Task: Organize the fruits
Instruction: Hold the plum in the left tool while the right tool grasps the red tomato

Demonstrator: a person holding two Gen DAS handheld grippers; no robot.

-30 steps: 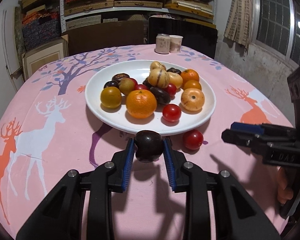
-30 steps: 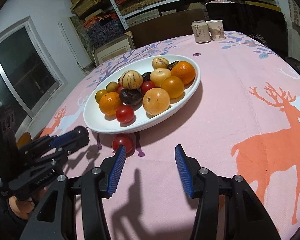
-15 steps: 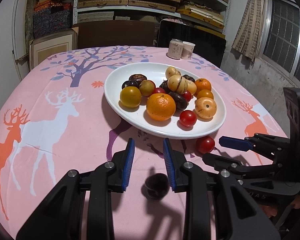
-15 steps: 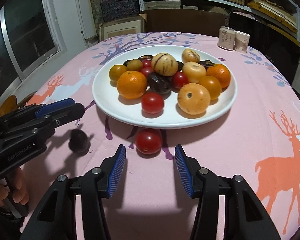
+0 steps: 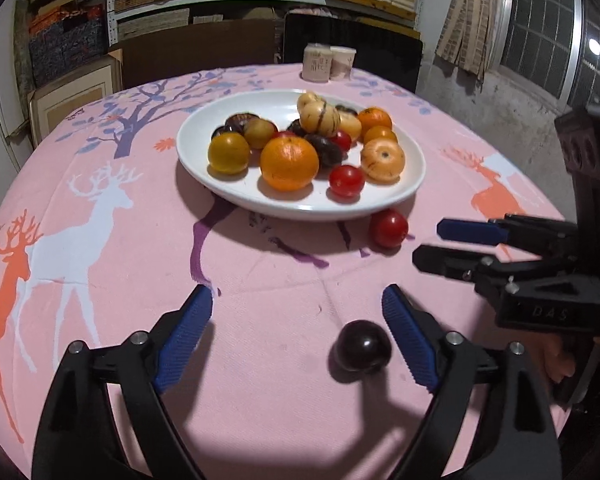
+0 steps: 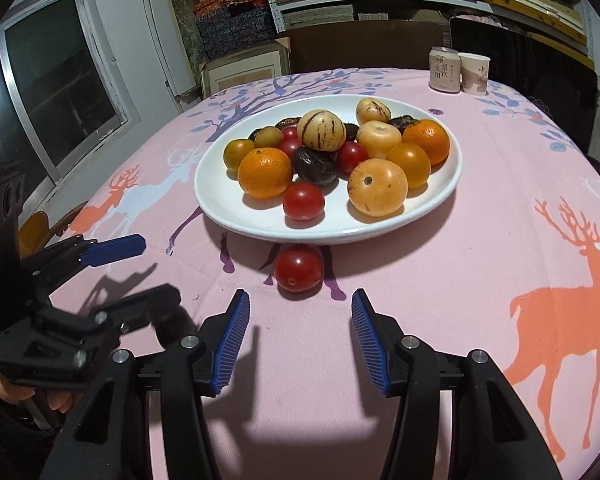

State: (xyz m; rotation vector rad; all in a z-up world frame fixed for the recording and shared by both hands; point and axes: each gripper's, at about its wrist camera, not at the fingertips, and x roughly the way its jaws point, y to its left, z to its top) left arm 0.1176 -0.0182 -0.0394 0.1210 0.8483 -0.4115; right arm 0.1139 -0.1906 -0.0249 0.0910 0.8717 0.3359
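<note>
The red tomato (image 6: 299, 268) is seen centre frame, dead ahead of the spread right tongs (image 6: 300, 344); the left tongs (image 5: 298, 340) are also parted.

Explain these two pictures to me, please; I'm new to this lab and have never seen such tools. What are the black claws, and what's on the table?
No robot here: a person holds a hand tool in each hand, and each tool carries its own camera looking out along two blue-padded fingers. One picture comes from the left gripper, the other from the right gripper; each tool also shows at the side of the other's picture. Both are open and hold nothing. On the pink deer tablecloth stands a white plate of mixed fruit. Two fruits lie off it: a red tomato by the plate's near edge, and a dark plum between the left gripper's fingers, not pinched. A can and cup stand at the far side.
</note>
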